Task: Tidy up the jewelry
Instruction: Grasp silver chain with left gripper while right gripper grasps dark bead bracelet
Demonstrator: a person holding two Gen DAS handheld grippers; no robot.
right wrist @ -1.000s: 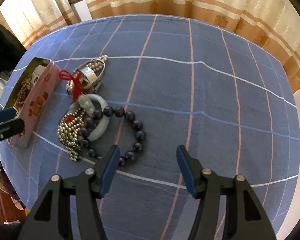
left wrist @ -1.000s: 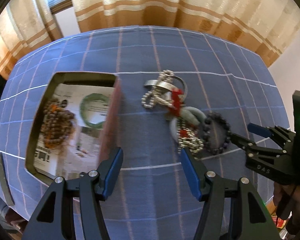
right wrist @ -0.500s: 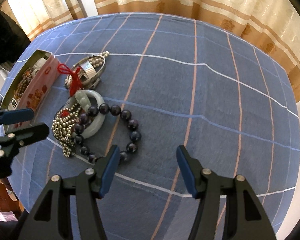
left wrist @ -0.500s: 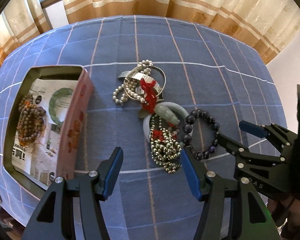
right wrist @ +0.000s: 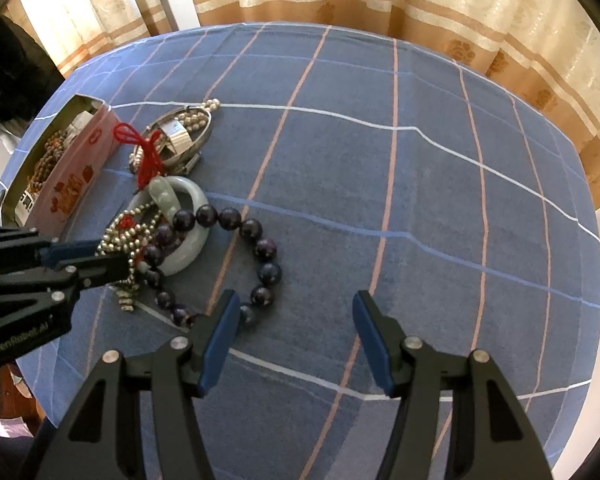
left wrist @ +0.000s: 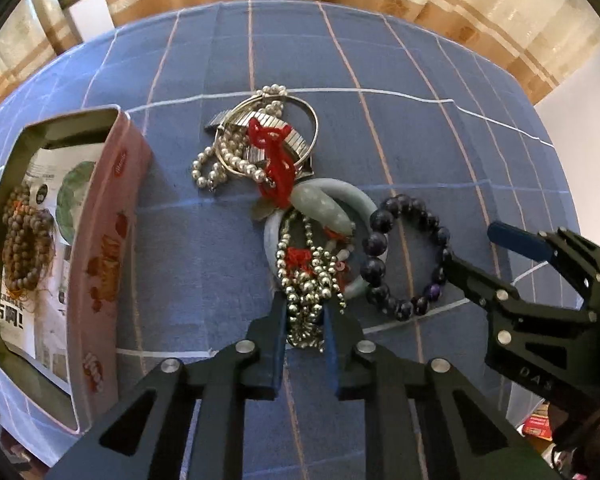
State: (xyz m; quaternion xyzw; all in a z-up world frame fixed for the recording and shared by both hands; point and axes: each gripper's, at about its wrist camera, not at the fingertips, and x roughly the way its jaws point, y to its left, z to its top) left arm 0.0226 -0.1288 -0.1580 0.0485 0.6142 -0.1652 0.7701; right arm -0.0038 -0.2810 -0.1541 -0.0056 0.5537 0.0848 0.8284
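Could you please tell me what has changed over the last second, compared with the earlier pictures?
The left gripper moved right from the tin to the jewelry pile and closed its fingers on the silver bead chain. The right gripper stayed open beside the dark bead bracelet; the jade bangle and the rest kept their places.

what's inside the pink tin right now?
The pink tin holds brown prayer beads, a green bangle and printed paper lining. Near wall hides the rest.
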